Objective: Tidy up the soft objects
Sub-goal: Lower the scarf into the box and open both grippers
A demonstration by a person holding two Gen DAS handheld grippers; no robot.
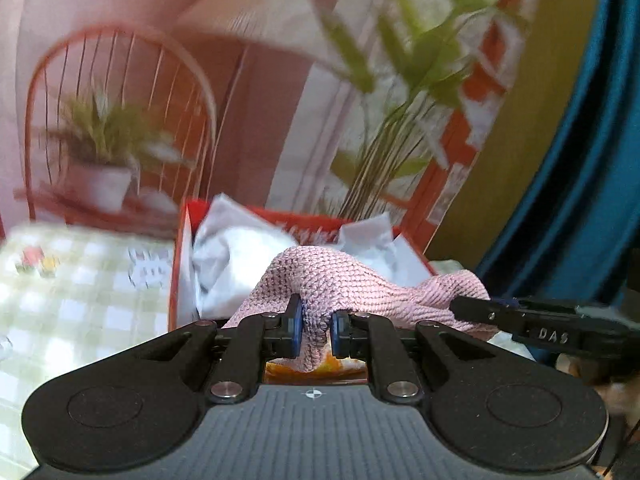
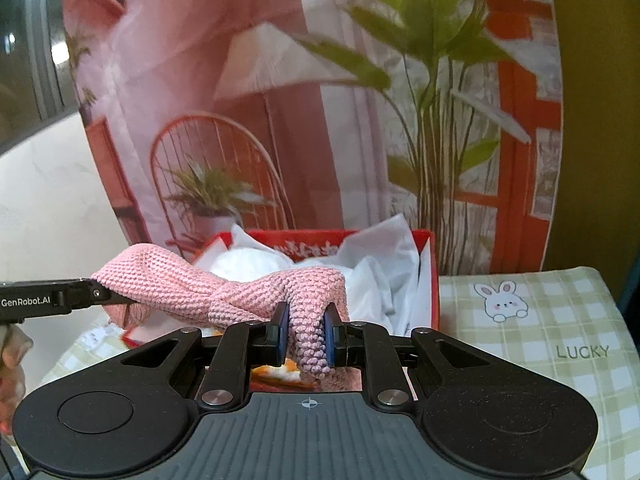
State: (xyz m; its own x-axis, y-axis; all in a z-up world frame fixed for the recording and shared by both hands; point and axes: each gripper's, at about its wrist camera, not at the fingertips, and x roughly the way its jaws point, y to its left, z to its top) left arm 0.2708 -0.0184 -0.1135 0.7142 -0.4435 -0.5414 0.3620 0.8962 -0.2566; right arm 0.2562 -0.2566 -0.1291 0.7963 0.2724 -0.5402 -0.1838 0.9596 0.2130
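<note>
Left fingers (image 1: pixel 314 332): clenched on a fold of the knit (image 1: pixel 340 276); blue pads (image 1: pixel 296 326) press in from both sides.
Right fingers (image 2: pixel 306 334): clenched on the other end of the knit (image 2: pixel 240 292); a thick bunched fold hangs down between the blue pads (image 2: pixel 282 334).
Knit: pink, chunky ribbed stitch, soft and limp; it is strung between the two grippers, twisted in the middle, held above the near edge of the box (image 2: pixel 430 276).
Box: red card, square-cornered, open at the top, with white lettering on the inner far wall; it stands on the surface (image 2: pixel 560 320).
Paper (image 2: pixel 384 276): white, crumpled tissue lining the box, its peaks standing above the rim.
Surface: covered by a green-and-white check cloth, printed with a rabbit (image 2: pixel 502 300) and the word LUCKY.
Backdrop (image 2: pixel 280 100): printed sheet behind the box showing a wire chair, potted plants and a lamp.
In the way: the knit hides the near part of the box interior from both cameras.
Left view: blurred outside the gripper and knit.
</note>
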